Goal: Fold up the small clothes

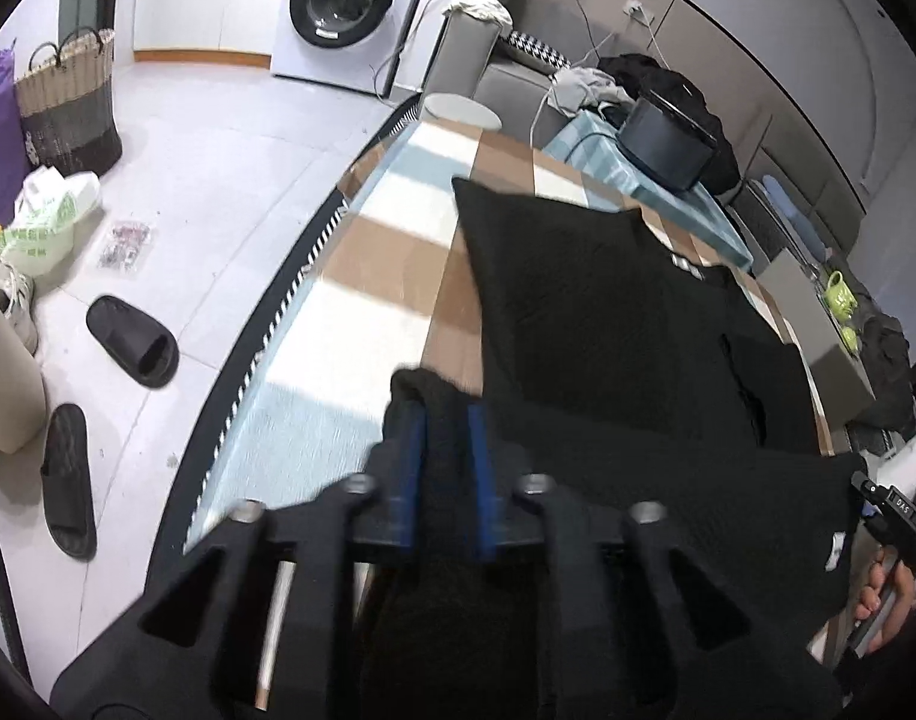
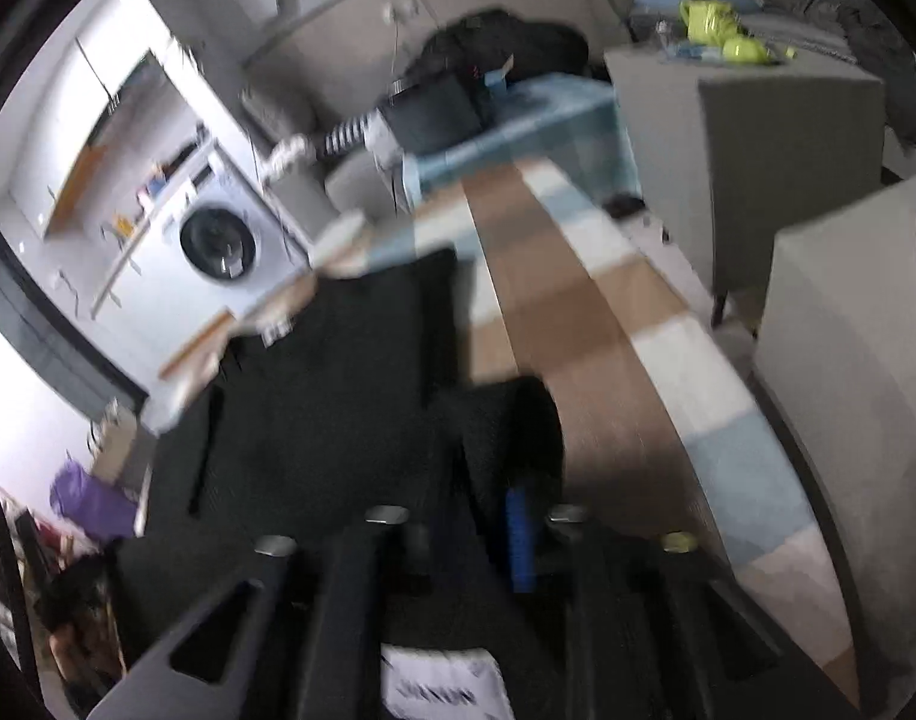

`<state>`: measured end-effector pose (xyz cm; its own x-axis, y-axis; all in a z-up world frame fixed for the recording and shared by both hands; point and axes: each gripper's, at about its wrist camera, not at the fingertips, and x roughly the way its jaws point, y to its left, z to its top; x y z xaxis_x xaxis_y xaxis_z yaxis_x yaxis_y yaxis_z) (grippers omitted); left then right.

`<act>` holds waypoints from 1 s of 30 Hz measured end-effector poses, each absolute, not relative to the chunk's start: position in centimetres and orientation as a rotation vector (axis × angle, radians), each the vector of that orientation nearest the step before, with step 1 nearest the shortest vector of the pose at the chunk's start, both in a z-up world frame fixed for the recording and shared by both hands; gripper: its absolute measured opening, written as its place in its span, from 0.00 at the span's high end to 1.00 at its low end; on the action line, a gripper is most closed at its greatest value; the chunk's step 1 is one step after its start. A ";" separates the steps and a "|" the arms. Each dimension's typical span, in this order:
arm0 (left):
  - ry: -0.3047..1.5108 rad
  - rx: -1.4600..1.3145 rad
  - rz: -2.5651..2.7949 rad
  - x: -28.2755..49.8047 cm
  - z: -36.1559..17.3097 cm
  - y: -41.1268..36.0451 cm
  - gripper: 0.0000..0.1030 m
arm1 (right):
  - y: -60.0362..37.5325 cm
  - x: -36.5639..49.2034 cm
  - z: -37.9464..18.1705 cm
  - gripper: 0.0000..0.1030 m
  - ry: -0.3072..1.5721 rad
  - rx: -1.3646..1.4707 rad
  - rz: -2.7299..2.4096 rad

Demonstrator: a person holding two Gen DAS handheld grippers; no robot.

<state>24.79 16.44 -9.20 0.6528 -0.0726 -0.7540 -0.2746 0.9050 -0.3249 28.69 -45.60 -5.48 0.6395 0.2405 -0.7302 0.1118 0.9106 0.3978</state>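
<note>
A black knit garment (image 1: 607,324) lies spread on the checked tablecloth (image 1: 362,252). My left gripper (image 1: 444,420) is shut on the garment's near left corner, black cloth bunched between its blue pads. The right wrist view is blurred: my right gripper (image 2: 493,480) is shut on the garment's (image 2: 338,372) near right corner, cloth bulging over its fingers. A white label (image 2: 446,684) shows under the right gripper. The person's other hand and gripper handle (image 1: 895,516) show at the left view's right edge.
The table edge (image 1: 266,348) curves along the left, with floor, slippers (image 1: 134,342) and a woven basket (image 1: 68,102) beyond. A black box (image 1: 667,138) on a blue cloth sits at the table's far end. A grey cabinet (image 2: 757,138) stands right of the table.
</note>
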 end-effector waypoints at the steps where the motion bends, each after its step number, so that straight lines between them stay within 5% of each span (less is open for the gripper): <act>1: 0.871 -0.444 0.115 24.5 -9.7 16.4 0.53 | -45.9 28.3 -6.0 0.46 0.901 0.450 0.092; 6: 0.912 -0.388 0.105 24.9 -11.7 15.1 0.45 | -45.1 27.6 -7.5 0.44 0.941 0.411 0.167; 10: 0.945 -0.383 0.030 25.8 -12.0 14.0 0.81 | -43.1 27.9 -8.1 0.52 0.961 0.320 0.197; 15: 0.947 -0.321 0.024 25.3 -11.9 13.0 0.86 | -41.9 27.6 -8.6 0.66 0.985 0.258 0.197; 23: 0.946 -0.278 0.018 20.8 -11.4 12.8 0.86 | -42.1 24.3 -8.5 0.67 1.021 0.263 0.226; 26: 0.916 -0.300 0.043 18.9 -11.0 13.4 0.71 | -42.4 22.2 -8.4 0.64 1.022 0.270 0.239; 28: 0.909 -0.325 0.085 17.7 -10.8 14.3 0.36 | -42.8 21.0 -8.1 0.59 1.001 0.267 0.241; 30: 0.893 -0.374 0.109 15.9 -10.4 15.5 0.34 | -43.5 19.9 -7.6 0.59 0.986 0.265 0.249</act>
<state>15.90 15.54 -10.44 0.6265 -0.0615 -0.7770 -0.2471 0.9298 -0.2729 19.93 -43.53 -7.64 0.5287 0.3246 -0.7843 -0.0868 0.9398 0.3305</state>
